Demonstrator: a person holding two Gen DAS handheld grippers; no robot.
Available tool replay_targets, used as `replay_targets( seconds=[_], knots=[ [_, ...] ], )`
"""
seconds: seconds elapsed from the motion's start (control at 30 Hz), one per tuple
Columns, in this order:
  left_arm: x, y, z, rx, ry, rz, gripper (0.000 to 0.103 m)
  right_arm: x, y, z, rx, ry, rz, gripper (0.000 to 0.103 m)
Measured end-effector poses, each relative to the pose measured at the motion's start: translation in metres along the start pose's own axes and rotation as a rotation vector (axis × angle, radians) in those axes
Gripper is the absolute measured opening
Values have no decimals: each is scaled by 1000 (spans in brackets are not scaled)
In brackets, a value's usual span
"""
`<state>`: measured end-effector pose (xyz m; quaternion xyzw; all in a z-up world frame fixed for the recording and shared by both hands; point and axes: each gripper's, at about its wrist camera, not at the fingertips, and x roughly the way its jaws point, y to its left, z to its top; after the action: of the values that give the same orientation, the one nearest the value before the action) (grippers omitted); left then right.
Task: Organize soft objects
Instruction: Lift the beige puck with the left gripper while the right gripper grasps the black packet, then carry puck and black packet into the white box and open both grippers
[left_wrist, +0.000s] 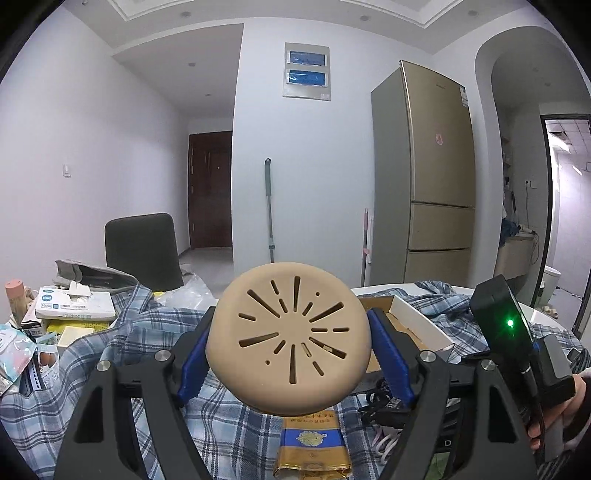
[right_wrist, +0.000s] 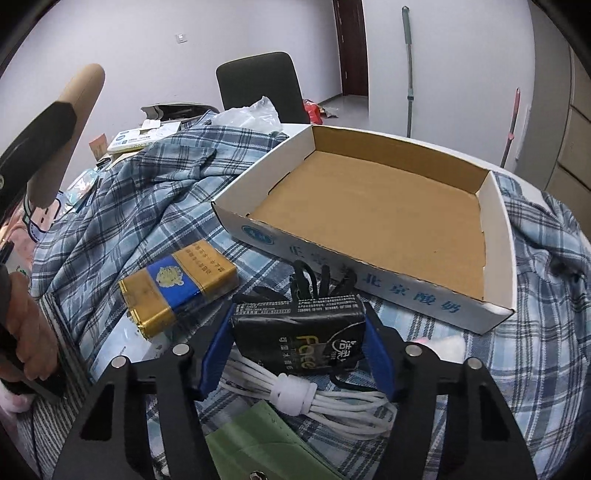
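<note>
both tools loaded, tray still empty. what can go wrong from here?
1. The left tool pinches the tan slotted disc only at its rim, raised above the table; it could slip out.
2. The right tool grips the black tissue pack right beside the black cords and white cable; lifting may snag them.
3. The cardboard tray sits on rumpled plaid cloth, so a drop could shift it.

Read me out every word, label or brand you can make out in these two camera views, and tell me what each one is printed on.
"Face" with "洁柔": black tissue pack between the right gripper's fingers.
"北京酸奶": front wall of the cardboard tray; its blue round logo is too blurred.
Gold and blue pack: Chinese lines too small to read.
Tissue box: label unreadable.
Beige slotted disc in the left gripper: no text.
</note>
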<state>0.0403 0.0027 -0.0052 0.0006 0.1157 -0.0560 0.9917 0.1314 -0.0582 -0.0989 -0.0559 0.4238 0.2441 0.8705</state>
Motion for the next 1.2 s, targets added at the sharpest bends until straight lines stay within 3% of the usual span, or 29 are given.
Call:
replay_targets(
  seconds=[0.3,0.37,0.43,0.73,0.97,1.2],
  knots=[
    [-14,-4,4,23,-61,2,80,-39,-6,4,33,-203,-53,64],
    [-20,-6,11,22,-65,32,80,-48,-7,7,48,-245,-67,64],
    [-31,-5,26,-2,-87,77,80,-64,-10,11,72,-294,-80,64],
    [-52,-19,100,32,-121,4,80,-150,-6,44,90,-452,-137,64],
    [-7,-37,152,31,-11,-6,80,-182,-12,100,129,-484,-265,64],
    [53,-43,150,8,95,-7,80,-142,-47,121,234,-453,-318,64]
  ],
)
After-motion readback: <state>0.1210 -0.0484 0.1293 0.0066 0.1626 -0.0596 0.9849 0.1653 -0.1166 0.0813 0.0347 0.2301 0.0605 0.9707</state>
